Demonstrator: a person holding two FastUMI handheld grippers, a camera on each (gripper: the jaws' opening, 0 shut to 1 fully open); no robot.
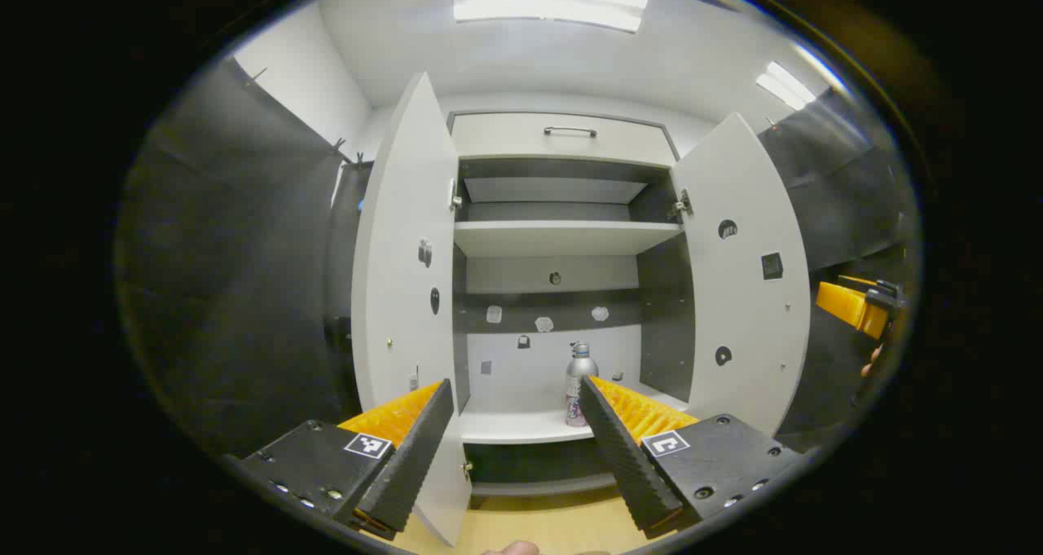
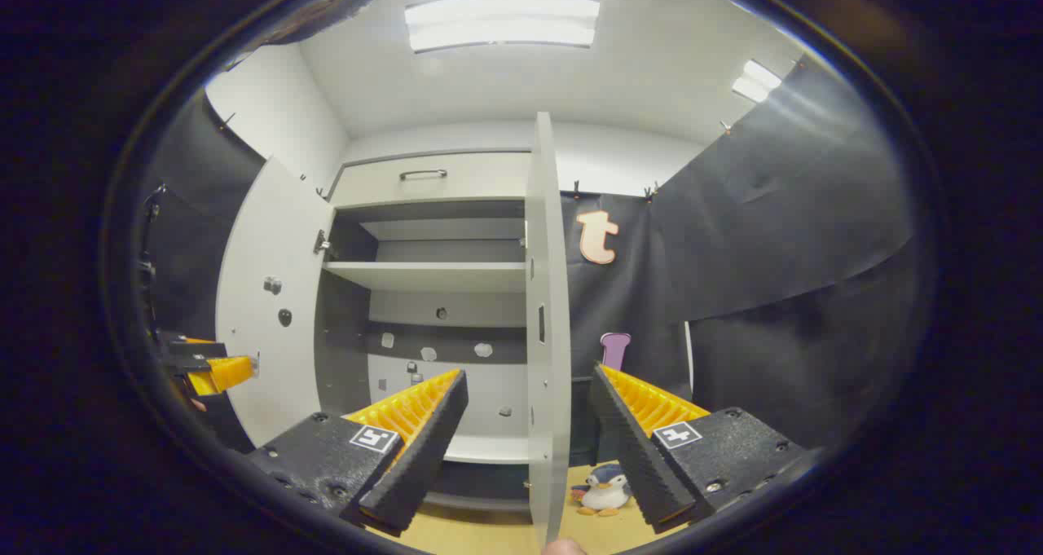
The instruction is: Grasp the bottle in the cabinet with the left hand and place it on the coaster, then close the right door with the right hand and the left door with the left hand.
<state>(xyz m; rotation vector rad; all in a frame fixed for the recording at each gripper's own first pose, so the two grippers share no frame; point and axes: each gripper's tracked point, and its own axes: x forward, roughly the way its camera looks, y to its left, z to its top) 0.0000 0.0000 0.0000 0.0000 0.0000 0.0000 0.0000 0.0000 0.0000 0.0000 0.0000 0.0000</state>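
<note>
1. Spreading wide at the bottom of the left gripper view, the left gripper [image 1: 515,449] holds nothing; its fingers [image 1: 411,457] frame the cabinet's lower opening.
2. Spread just as wide in the right gripper view, the right gripper [image 2: 528,449] is empty too, with the edge of the right door [image 2: 546,327] standing between its fingers.
3. A toy penguin [image 2: 604,490] sits on the wooden surface [image 2: 489,530] beside the right gripper's right finger, near the foot of that door.
4. Both doors stand open: the left door [image 1: 403,278] and the right door swing outward from the cabinet [image 1: 562,135].
5. The bottle [image 1: 579,388] stands upright on the cabinet's bottom shelf [image 1: 513,429], toward its right side, just behind the left gripper's right fingertip in the left gripper view.
6. An empty middle shelf [image 1: 562,237] runs above it.
</note>
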